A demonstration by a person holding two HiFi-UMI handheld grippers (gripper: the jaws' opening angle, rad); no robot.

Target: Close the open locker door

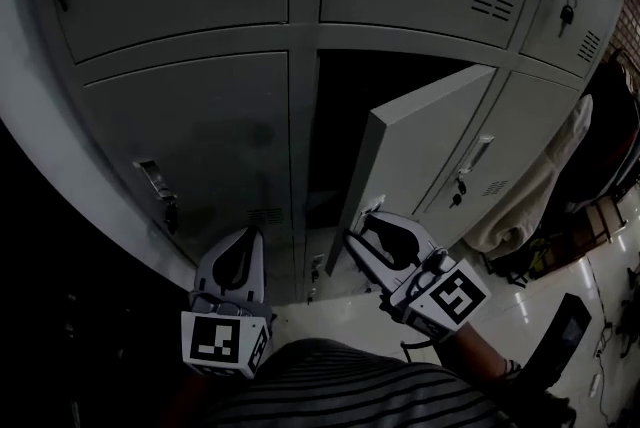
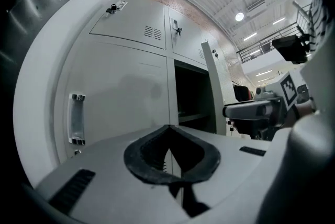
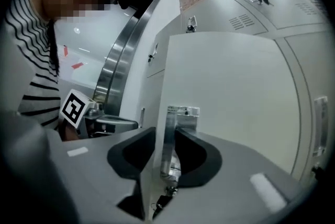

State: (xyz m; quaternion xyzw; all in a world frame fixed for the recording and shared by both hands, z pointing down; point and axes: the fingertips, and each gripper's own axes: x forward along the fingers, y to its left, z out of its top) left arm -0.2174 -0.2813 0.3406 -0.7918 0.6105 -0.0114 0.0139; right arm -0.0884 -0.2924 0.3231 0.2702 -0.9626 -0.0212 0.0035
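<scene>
The grey locker door (image 1: 420, 146) stands partly open in front of its dark compartment (image 1: 365, 106). My right gripper (image 1: 366, 216) is at the door's free edge, low down. In the right gripper view the jaws straddle that edge (image 3: 157, 113), one pad on the inner face and the other against the chrome handle (image 3: 172, 134), shut on it. My left gripper (image 1: 251, 234) hangs left of the opening, in front of the neighbouring closed locker. Its jaws (image 2: 168, 127) meet at the tips with nothing between them. The open door (image 2: 213, 92) shows edge-on in the left gripper view.
Closed lockers surround the open one; the left one has a chrome handle (image 1: 155, 181). A key bunch (image 3: 161, 201) dangles below the held handle. A pale garment (image 1: 540, 186) hangs at the right over bags on the floor. A steel column (image 3: 118, 71) rises behind the door.
</scene>
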